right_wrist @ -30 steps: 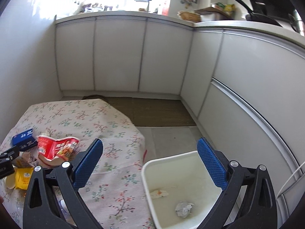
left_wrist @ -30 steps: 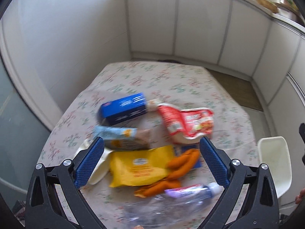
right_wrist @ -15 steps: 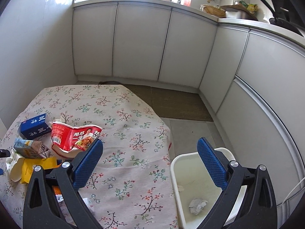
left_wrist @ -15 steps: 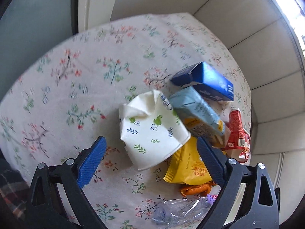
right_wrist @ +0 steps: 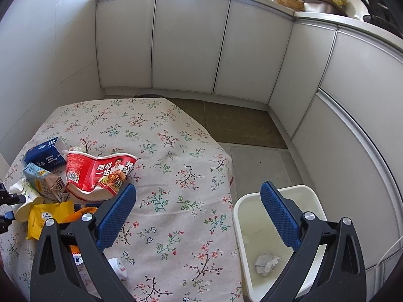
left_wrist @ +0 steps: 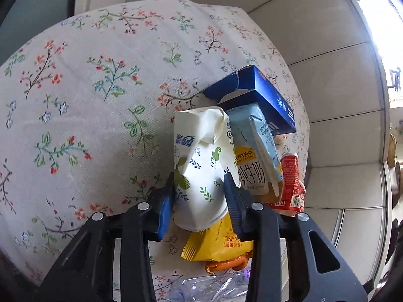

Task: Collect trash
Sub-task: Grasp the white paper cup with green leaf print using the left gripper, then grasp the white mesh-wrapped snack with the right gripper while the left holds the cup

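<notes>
A crushed white paper cup [left_wrist: 201,171] with green leaf prints lies on the floral tablecloth [left_wrist: 88,100], at the near edge of a trash pile. My left gripper [left_wrist: 200,186] is closing, and both blue pads press the cup's sides. A light blue milk carton [left_wrist: 254,156] leans against the cup. In the right wrist view the same cup [right_wrist: 25,201] sits at the far left. My right gripper [right_wrist: 197,188] hangs open and empty over the table's right edge, beside the white bin [right_wrist: 236,216].
A dark blue box [left_wrist: 259,93], a red noodle cup [right_wrist: 100,173], a yellow packet [left_wrist: 216,244], orange peel [left_wrist: 226,264] and a clear plastic bottle [left_wrist: 206,287] lie nearby. Crumpled paper [right_wrist: 265,264] lies in the bin. White cabinets [right_wrist: 189,45] surround the floor.
My left gripper rolled, dropped to the paper cup and its jaws came in from wide open onto the cup's sides. The right gripper swung slightly down and left, still open.
</notes>
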{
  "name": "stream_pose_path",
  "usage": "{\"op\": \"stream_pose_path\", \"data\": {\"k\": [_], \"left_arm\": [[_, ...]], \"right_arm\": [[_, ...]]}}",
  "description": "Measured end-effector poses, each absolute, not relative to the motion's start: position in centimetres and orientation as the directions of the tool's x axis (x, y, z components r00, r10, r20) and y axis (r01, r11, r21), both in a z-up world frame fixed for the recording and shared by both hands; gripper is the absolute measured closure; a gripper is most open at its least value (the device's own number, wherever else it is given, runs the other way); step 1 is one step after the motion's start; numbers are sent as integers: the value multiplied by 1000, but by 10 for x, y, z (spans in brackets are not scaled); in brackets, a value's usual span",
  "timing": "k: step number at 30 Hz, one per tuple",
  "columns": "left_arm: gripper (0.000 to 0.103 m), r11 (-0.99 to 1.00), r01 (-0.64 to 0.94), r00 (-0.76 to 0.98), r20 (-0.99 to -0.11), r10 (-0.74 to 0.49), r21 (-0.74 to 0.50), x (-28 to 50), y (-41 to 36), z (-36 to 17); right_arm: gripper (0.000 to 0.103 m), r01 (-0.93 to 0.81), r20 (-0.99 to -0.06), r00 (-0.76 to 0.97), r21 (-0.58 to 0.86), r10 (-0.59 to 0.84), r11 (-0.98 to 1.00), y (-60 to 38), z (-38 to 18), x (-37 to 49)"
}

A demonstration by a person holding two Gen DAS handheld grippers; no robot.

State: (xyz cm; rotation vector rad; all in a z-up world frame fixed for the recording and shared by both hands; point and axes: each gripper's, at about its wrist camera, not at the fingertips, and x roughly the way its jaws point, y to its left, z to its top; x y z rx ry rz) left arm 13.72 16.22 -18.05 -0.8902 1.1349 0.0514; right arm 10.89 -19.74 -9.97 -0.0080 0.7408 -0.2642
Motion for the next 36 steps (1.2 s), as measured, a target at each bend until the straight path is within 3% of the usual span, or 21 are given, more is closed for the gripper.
{"op": "stream_pose_path", "data": {"k": [8, 16, 21, 27, 36], "left_arm": [[75, 779, -299, 514, -781, -356, -552, 131, 157, -151], [75, 944, -3, 665, -706, -244, -329, 117, 126, -88], [75, 921, -37, 677, -688, -262, -387, 129, 144, -98], [75, 870, -74, 692, -653, -307, -487, 141, 173, -97], [75, 831, -74, 677, -640, -364, -551, 147, 180, -98]], "right_arm": [[7, 149, -672, 717, -112, -185, 983, -182, -105, 120], [7, -122, -770, 636, -22, 61, 992, -148, -100, 184], [24, -282, -838, 535, -58, 107, 958, -96, -102, 250], [28, -632, -906, 416, -229, 76, 740, -9, -125, 294], [37, -825, -959, 276, -272, -67, 496, 41, -174, 316]]}}
